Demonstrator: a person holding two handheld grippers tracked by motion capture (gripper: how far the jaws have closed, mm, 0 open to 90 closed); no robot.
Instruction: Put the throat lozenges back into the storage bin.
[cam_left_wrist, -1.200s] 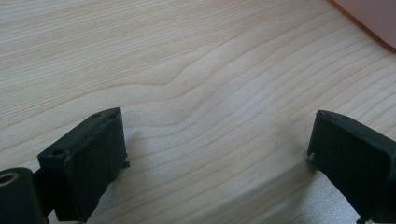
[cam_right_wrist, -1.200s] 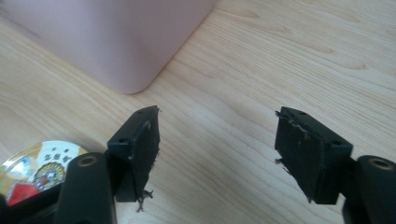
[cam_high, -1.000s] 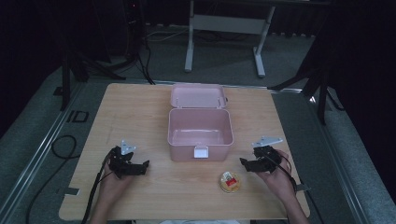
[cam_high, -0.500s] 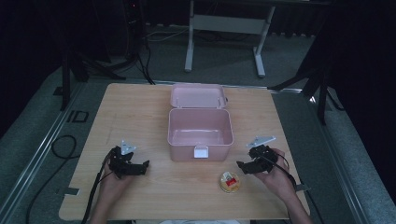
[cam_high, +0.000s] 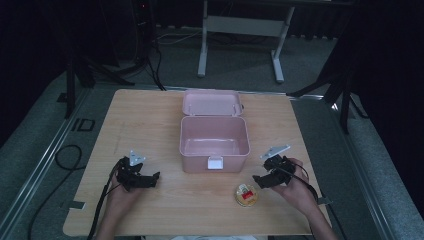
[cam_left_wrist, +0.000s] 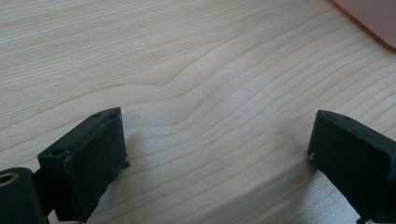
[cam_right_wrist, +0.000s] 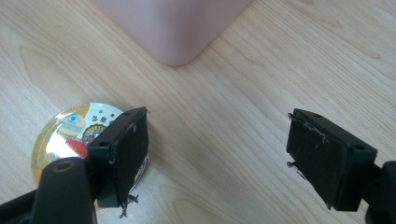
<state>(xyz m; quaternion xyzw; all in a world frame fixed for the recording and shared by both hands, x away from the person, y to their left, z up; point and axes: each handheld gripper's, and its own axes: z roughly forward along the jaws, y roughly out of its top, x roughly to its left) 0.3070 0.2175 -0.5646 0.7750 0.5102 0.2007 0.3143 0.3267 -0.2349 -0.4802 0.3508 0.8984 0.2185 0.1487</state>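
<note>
Box (cam_high: 214, 140), pink, lid back; round printed cup (cam_high: 245, 194) near; both grippers (cam_high: 141, 180) (cam_high: 260, 181) released, fingers (cam_right_wrist: 125, 149) spread.

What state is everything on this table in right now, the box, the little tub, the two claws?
Pink box: open, empty, lid laid back.
Round tub: sealed, lying on the table.
Left claw: open, holding nothing.
Right claw: open, beside the tub.

There is one pink box (cam_high: 214, 142) with its lid open, one round tin (cam_high: 245, 194) just beside the right gripper's (cam_high: 258, 180) fingers, one tabletop (cam_high: 150, 125), and two grippers, the other being the left gripper (cam_high: 151, 179).
</note>
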